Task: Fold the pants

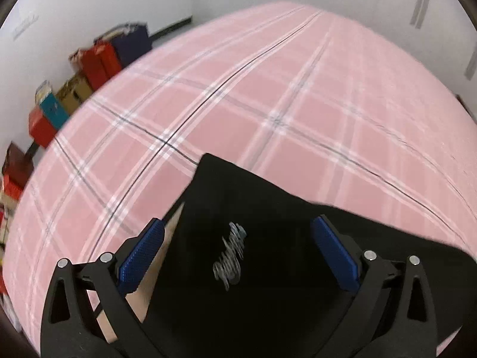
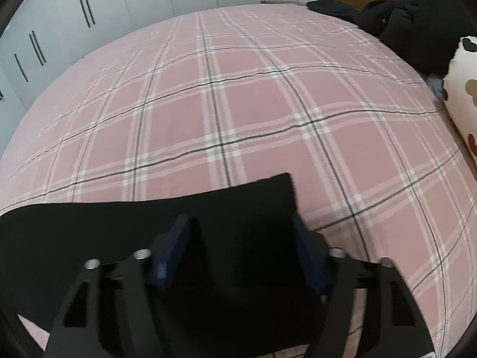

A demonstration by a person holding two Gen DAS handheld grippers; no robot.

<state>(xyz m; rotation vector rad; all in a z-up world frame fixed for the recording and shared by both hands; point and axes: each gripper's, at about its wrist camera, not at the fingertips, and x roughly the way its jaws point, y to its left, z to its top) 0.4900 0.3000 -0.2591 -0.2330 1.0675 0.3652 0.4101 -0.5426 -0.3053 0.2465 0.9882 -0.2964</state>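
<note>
The black pants (image 2: 143,220) lay flat on the pink plaid bed (image 2: 238,104), long axis running leftward from the right gripper (image 2: 241,238), whose half-closed fingers straddled one end. Only the left view showed their silver logo (image 1: 229,256), between the left gripper's (image 1: 238,238) wide fingers.
</note>
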